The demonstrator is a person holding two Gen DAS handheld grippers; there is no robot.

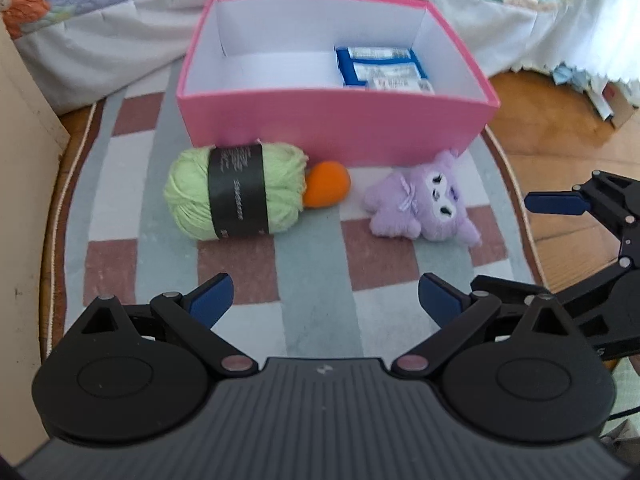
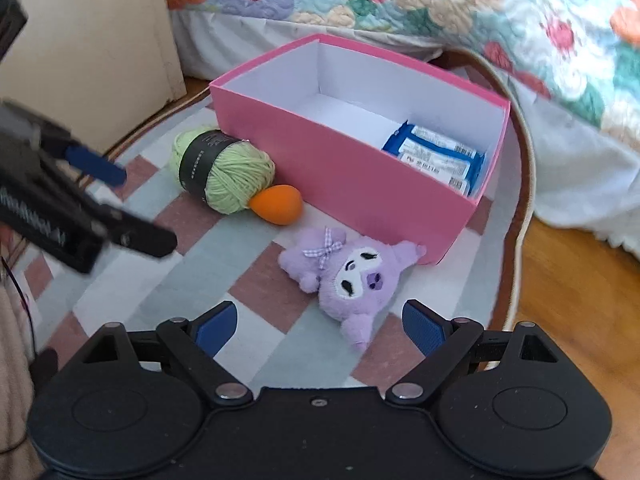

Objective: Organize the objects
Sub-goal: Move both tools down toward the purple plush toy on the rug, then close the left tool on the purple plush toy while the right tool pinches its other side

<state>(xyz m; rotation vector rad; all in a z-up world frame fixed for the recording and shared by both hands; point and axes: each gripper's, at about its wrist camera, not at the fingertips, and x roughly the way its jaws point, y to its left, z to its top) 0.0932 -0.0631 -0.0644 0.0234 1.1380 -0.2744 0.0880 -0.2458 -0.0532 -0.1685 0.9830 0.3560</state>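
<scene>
1. Fingers [image 2: 218, 328] on the right gripper [image 2: 320, 326] spread wide, empty; left gripper [image 1: 325, 300] likewise.
2. Plush [image 2: 352, 272] lies on the mat beside the box [image 2: 360, 184], just ahead.
3. Looks soft, light: pinch its body.

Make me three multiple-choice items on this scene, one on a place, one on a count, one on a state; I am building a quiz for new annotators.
1. Where does the blue packet lie?
A. on the rug
B. inside the pink box
C. on the bed

2. How many loose things lie on the rug in front of the box?
A. one
B. two
C. three

3. How do the right tongs stand?
A. open, empty
B. shut on the plush
C. shut on the yarn

Key:
1 B, it rests on the box's white floor.
2 C, the green yarn ball, the orange egg-shaped sponge and the purple plush toy.
3 A, their blue pads stand apart with nothing gripped.
</scene>
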